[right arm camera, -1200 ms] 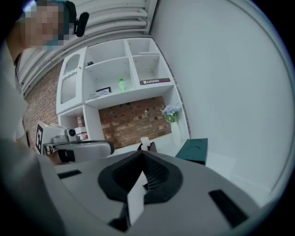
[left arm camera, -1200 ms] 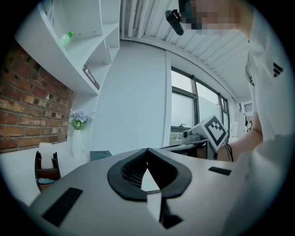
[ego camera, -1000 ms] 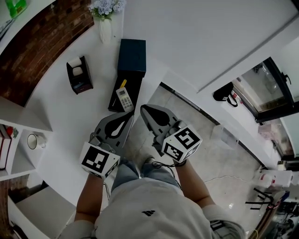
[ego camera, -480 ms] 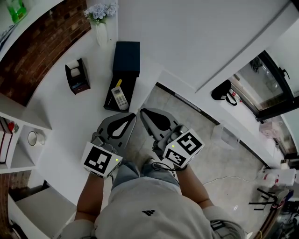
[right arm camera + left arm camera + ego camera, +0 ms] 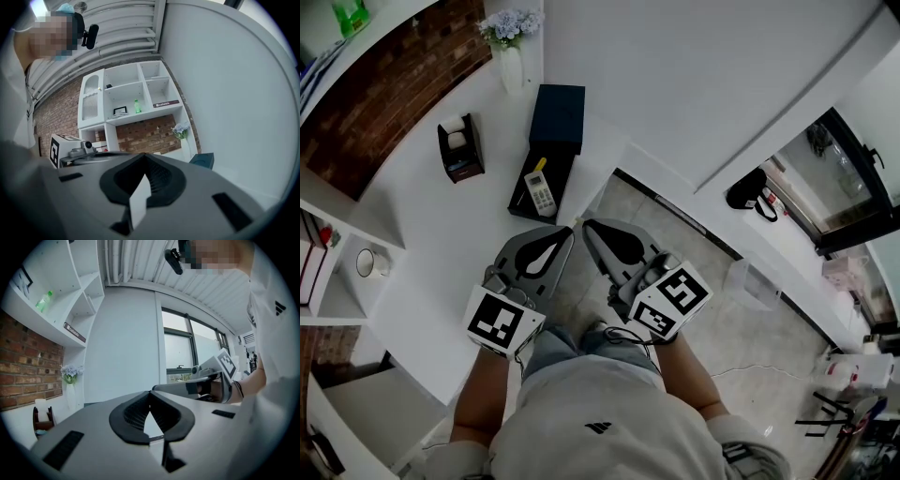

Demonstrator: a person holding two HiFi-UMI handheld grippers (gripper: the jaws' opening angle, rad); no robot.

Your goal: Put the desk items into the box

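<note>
Seen from the head view, the left gripper point(image 5: 565, 232) and right gripper point(image 5: 590, 226) sit side by side past the desk point(image 5: 441, 244) edge. Their tips are near the box point(image 5: 565, 171), which has a remote point(image 5: 542, 194) lying in its black tray. In the left gripper view the jaws are pinched together at the tip with nothing between them. Right gripper view, same deal: jaws closed up, totally empty, pointing toward the shelves point(image 5: 126, 101).

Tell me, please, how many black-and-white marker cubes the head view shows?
2: one marker cube on the grey left gripper, the other on the grey right gripper. None looks hidden.
</note>
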